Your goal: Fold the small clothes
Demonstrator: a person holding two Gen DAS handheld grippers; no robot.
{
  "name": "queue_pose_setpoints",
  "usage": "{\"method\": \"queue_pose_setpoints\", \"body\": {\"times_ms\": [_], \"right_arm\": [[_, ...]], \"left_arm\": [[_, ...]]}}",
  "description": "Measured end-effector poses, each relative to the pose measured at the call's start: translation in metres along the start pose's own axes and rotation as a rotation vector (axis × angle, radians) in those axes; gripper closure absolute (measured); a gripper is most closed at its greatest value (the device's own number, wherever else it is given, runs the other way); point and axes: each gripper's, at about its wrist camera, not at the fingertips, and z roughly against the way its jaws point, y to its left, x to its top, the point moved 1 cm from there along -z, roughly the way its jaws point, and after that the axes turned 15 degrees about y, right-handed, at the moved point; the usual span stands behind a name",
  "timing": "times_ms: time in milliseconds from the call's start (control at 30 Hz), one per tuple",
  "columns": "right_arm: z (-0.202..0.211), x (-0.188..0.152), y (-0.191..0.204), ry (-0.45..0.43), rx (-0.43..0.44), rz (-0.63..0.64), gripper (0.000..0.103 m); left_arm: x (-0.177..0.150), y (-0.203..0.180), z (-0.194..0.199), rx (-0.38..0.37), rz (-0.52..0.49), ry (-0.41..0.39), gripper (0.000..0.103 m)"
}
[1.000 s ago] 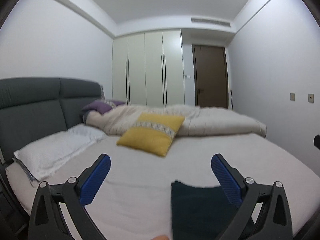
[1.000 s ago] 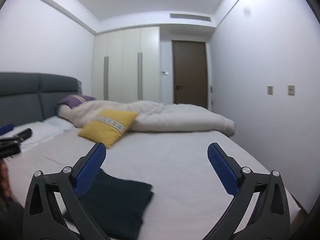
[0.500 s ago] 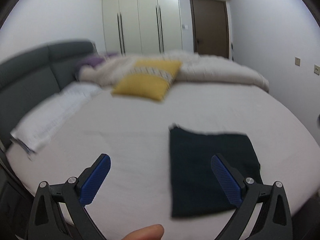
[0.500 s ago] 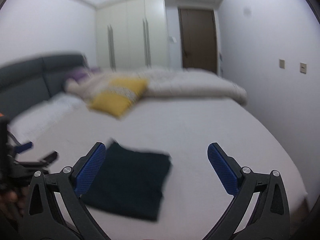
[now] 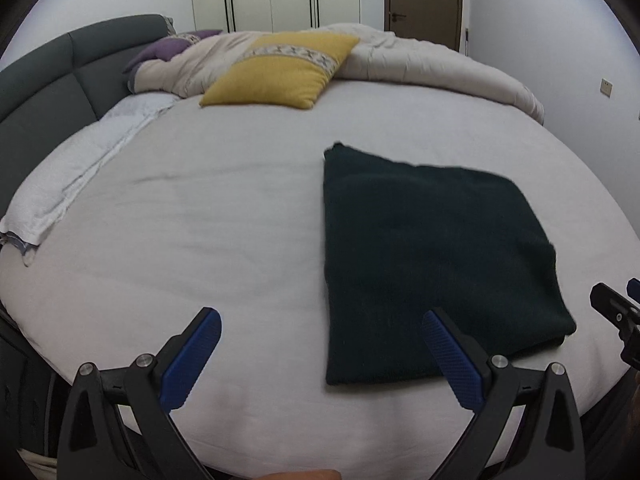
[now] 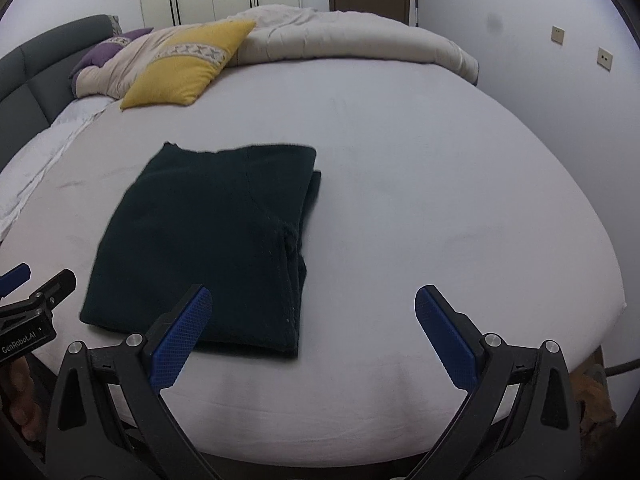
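A dark green garment [image 5: 432, 256] lies folded into a flat rectangle on the white bed sheet [image 5: 200, 216] near the front edge; it also shows in the right wrist view [image 6: 208, 240]. My left gripper [image 5: 320, 344] is open and empty, hovering above the front edge, its right finger over the garment's near edge. My right gripper [image 6: 308, 320] is open and empty, its left finger above the garment's near right corner. Each gripper's tip shows at the other view's edge.
A yellow cushion [image 5: 280, 72] and a rumpled beige duvet [image 5: 420, 64] lie at the far side of the bed. A white pillow [image 5: 76, 176] lies at the left by the grey headboard [image 5: 60, 68]. Wardrobe, door and wall stand behind.
Both grippers have tilted down from looking across the room to looking down at the bed; the garment now shows fully. Both stay open.
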Motion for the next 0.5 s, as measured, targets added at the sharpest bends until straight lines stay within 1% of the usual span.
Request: {"method": "queue_pose_setpoints", "body": {"times_ms": [67, 100, 233, 500], "right_arm": [[-0.002, -0.01, -0.004, 0.013, 0.0, -0.01, 0.0], [-0.007, -0.011, -0.004, 0.019, 0.002, -0.016, 0.0], [-0.002, -0.011, -0.009, 0.014, 0.009, -0.027, 0.0], [0.026, -0.014, -0.008, -0.007, 0.022, -0.006, 0.0]], "left_arm": [[-0.001, -0.001, -0.005, -0.006, -0.002, 0.01, 0.0], [-0.002, -0.001, -0.007, -0.01, -0.003, 0.013, 0.0], [-0.003, 0.0, -0.009, -0.023, 0.001, 0.017, 0.0], [-0.005, 0.001, -0.004, -0.035, 0.008, 0.008, 0.0]]}}
